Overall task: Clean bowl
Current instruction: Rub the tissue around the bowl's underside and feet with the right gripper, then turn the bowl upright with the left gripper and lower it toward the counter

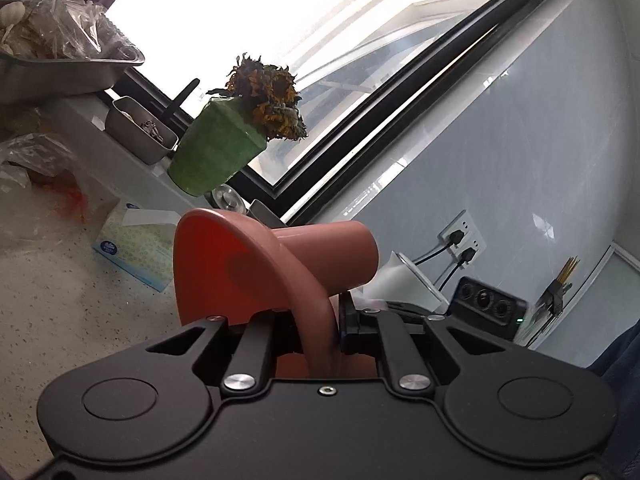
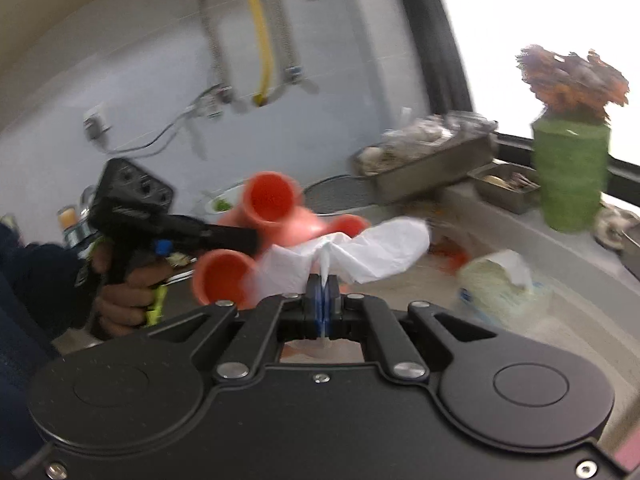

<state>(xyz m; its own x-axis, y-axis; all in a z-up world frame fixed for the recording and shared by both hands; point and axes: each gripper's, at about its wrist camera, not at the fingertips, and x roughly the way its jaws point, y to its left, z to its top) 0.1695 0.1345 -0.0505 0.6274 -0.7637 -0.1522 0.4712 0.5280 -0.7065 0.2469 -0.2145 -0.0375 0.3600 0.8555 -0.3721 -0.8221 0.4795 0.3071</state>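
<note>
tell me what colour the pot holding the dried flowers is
Green, clearest in the left wrist view: the pot by the window.

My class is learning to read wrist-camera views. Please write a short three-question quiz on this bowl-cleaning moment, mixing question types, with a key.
1. True or false: the right gripper is shut on a white tissue.
2. What does the left gripper hold?
A. the green vase
B. the rim of the pink bowl
C. the tissue box
3. Fill in: the green vase holds dried ____.

Key:
1. True. The tissue is pinched between the closed pads.
2. B. It is shut on the pink bowl, which has tube-shaped legs.
3. Flowers.
</note>
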